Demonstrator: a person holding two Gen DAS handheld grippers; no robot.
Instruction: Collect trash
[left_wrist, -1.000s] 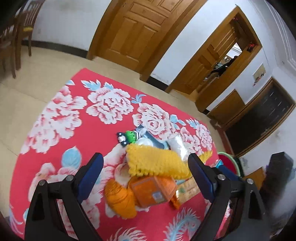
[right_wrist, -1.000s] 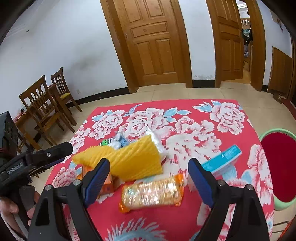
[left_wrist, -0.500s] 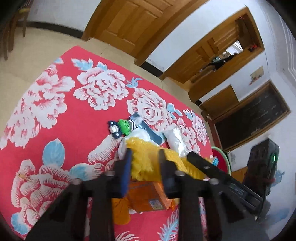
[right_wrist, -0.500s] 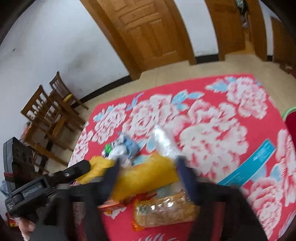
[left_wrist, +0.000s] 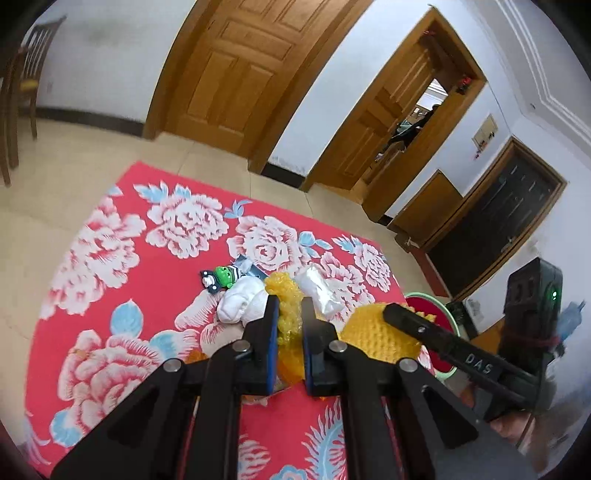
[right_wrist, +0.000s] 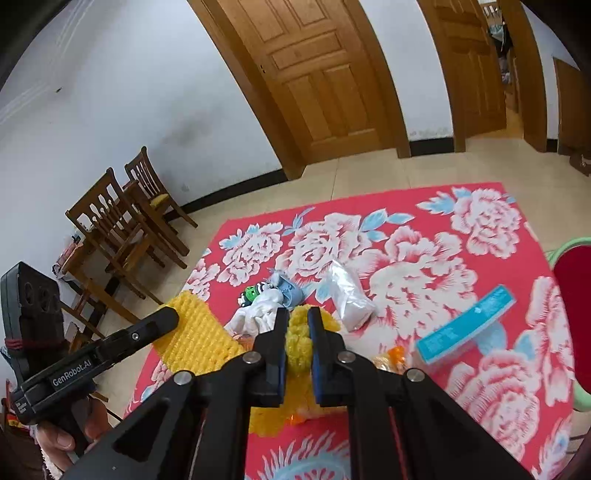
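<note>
A yellow bubble-wrap sheet (left_wrist: 380, 334) (right_wrist: 199, 338) is held up over the red floral tablecloth (left_wrist: 122, 280) (right_wrist: 406, 258). My left gripper (left_wrist: 290, 308) is shut on one end of the sheet. My right gripper (right_wrist: 297, 319) is shut on the other end. Under it lie a white crumpled tissue (left_wrist: 242, 306) (right_wrist: 258, 317), a green toy figure (left_wrist: 221, 277) (right_wrist: 251, 291), a clear plastic bag (left_wrist: 319, 291) (right_wrist: 349, 291), a teal box (right_wrist: 465, 328) and an orange snack wrapper (right_wrist: 393, 356).
A red-and-green stool (left_wrist: 436, 306) (right_wrist: 572, 317) stands by the table's right edge. Wooden chairs (right_wrist: 122, 229) stand by the wall on the left. Wooden doors (right_wrist: 325, 85) lie behind the table.
Both grippers went from wide open to shut on the yellow bubble-wrap sheet and lifted it, uncovering the white tissue.
</note>
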